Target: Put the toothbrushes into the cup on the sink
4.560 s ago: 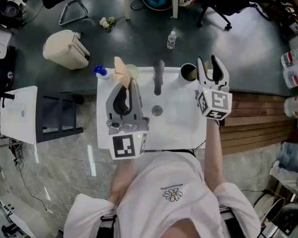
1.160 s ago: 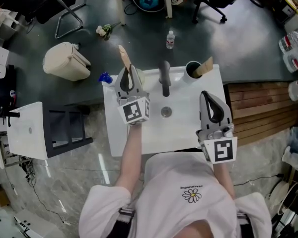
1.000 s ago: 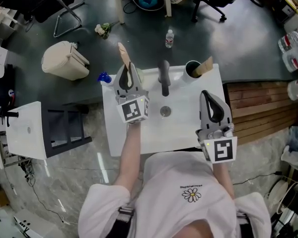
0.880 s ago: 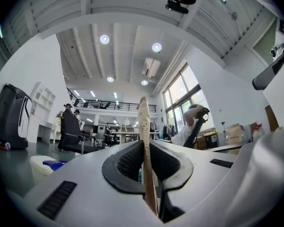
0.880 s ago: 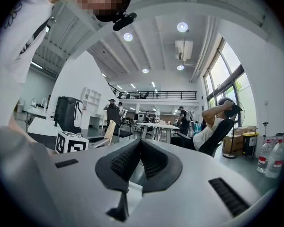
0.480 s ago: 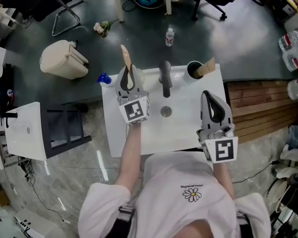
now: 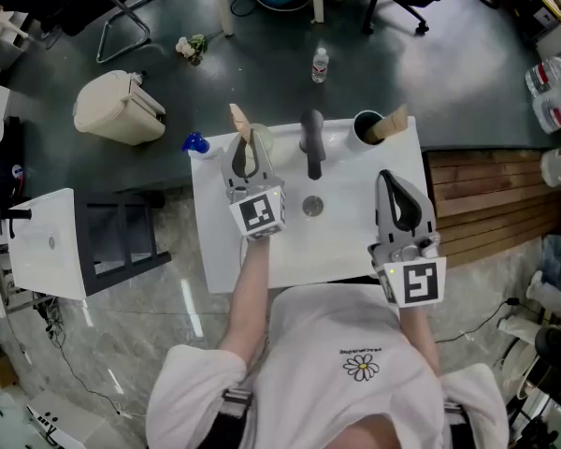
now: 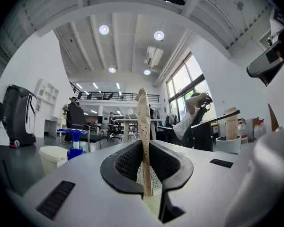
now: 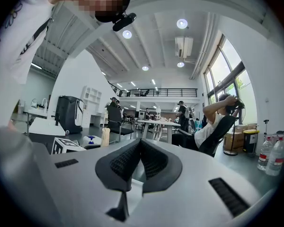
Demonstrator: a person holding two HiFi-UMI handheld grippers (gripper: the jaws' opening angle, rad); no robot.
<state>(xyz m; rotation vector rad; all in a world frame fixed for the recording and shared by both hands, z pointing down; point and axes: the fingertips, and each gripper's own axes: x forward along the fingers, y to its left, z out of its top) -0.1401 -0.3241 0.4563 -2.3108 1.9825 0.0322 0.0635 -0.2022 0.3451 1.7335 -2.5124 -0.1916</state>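
Left gripper (image 7: 244, 153): clamping upright toothbrush (image 7: 239, 120).
Right gripper (image 7: 398, 193): closed, empty, lower right.
Technique: lower straight into pale cup (image 7: 262, 138), then release.

My left hand-held gripper (image 8: 146, 150) pinches an upright wooden toothbrush (image 8: 143, 122); a cup (image 8: 228, 144) stands far right.

Sink (image 7: 215, 251): the middle of the basin is open, with only the drain (image 7: 312, 206) low in it. The faucet (image 7: 311, 143) stands at far centre, between the left claw (image 7: 244, 148) at far left and the cup (image 7: 365, 129) at the far right corner.

The held toothbrush (image 7: 239, 123) sticks out past the left claw's tips on the far side. A blue bottle (image 7: 195, 143) is near, to the left.

Cup mouth: the toothbrush in the cup (image 7: 393, 123) leans on the right rim, and the left part is free. The right claw (image 7: 399, 181), closed and empty, is at near right, well apart from the cup.
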